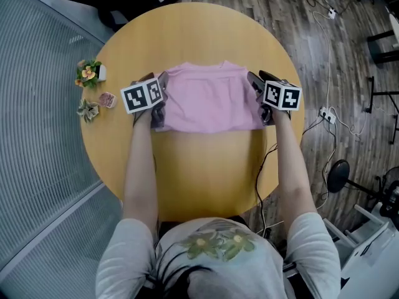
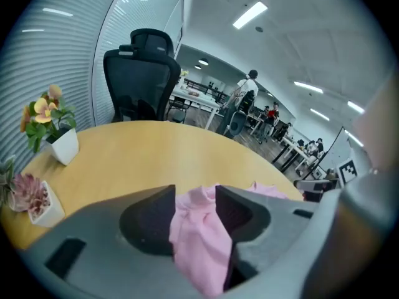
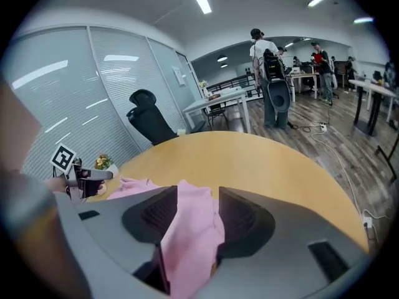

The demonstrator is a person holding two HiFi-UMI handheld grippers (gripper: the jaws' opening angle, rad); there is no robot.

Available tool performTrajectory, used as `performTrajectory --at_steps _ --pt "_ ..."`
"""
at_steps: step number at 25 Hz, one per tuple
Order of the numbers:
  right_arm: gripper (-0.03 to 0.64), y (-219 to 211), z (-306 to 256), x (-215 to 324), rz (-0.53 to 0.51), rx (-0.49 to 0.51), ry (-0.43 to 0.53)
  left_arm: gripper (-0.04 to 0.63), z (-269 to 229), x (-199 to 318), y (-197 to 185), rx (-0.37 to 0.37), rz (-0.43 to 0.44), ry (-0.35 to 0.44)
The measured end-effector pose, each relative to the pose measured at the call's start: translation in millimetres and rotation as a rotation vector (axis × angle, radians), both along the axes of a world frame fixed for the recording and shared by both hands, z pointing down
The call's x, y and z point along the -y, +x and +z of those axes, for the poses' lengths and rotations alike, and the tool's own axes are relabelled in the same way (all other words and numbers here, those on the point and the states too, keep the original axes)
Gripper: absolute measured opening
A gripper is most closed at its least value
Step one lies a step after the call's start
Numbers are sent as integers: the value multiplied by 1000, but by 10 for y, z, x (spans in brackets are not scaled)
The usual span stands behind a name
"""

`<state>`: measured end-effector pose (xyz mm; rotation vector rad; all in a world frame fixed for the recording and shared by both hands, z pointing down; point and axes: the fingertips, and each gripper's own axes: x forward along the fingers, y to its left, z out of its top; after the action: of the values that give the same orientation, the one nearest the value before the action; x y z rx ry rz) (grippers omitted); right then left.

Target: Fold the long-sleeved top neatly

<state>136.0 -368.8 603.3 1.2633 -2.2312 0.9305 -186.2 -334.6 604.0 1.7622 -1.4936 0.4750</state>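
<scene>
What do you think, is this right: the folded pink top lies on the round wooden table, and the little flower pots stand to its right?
Not quite. The head view shows the little flower pots to the left of the pink top. The top does lie folded on the round wooden table.

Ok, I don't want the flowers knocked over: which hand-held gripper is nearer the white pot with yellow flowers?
Left. The left hand-held gripper is at the left edge of the pink top, near the flower pot; the right hand-held gripper is at its opposite edge.
</scene>
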Motion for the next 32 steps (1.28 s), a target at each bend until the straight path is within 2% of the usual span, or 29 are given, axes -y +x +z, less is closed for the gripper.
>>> performTrajectory --at_steps 4,11,16,24,25,27,28,32 --pt "199 162 -4 -372 -13 -2 -19 181 -152 -274 29 48 56 28" --pt "199 423 121 -1097 9 -31 -83 181 -287 -800 352 91 173 51" --pt "199 503 233 -1498 45 -19 -134 181 -340 -1182 858 48 260 39" --pt "198 512 523 -1748 62 -17 -219 181 -131 -1863 1869 -39 449 -40" --pt "184 507 562 -1767 57 -17 -231 181 -111 -1938 1958 -43 466 -49" --pt "86 506 603 -1809 48 -28 -240 181 -73 -2082 2102 -45 497 -67" --pt "62 494 611 -1837 42 -33 -242 181 -52 -2144 2150 -44 509 -76" --pt "43 347 626 -2027 4 -39 -264 181 31 -2353 2245 -48 532 -104"
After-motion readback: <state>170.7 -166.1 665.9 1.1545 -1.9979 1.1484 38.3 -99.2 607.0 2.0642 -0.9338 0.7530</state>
